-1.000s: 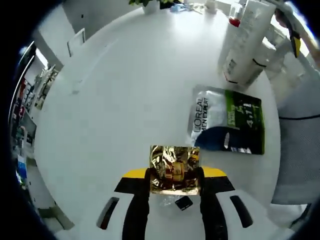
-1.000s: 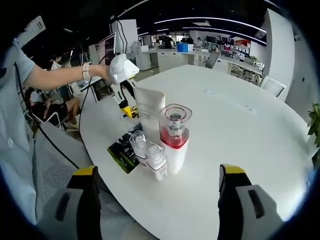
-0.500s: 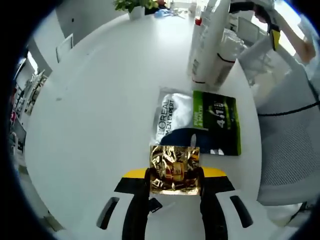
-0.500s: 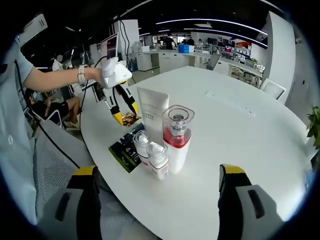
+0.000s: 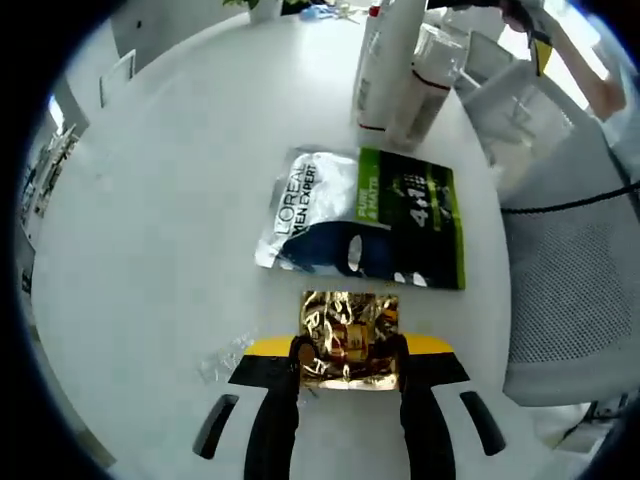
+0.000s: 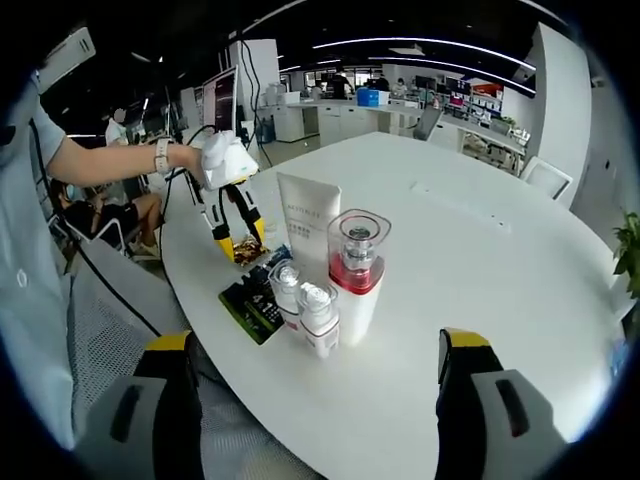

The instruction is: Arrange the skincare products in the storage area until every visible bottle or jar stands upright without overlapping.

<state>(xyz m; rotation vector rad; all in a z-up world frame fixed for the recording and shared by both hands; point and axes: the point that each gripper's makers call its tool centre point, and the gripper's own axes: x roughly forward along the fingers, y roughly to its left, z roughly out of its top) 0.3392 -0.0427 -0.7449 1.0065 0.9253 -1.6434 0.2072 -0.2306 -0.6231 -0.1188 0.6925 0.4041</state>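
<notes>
Left tongs (image 5: 350,365) gripped gold sachet (image 5: 350,338) over bench (image 5: 160,230); right tongs (image 6: 315,400) gaped empty. Next: set it near bottles (image 6: 325,290).

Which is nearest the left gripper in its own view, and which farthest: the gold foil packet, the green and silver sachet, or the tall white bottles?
1. Gold foil packet, held between its jaws.
2. Green and silver sachet, flat, just beyond.
3. Tall white bottles, upright, farthest.

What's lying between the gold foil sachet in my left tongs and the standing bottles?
The flat L'Oreal Men Expert sachet lies between the gold foil sachet and the bottles, in the left gripper view.
</notes>
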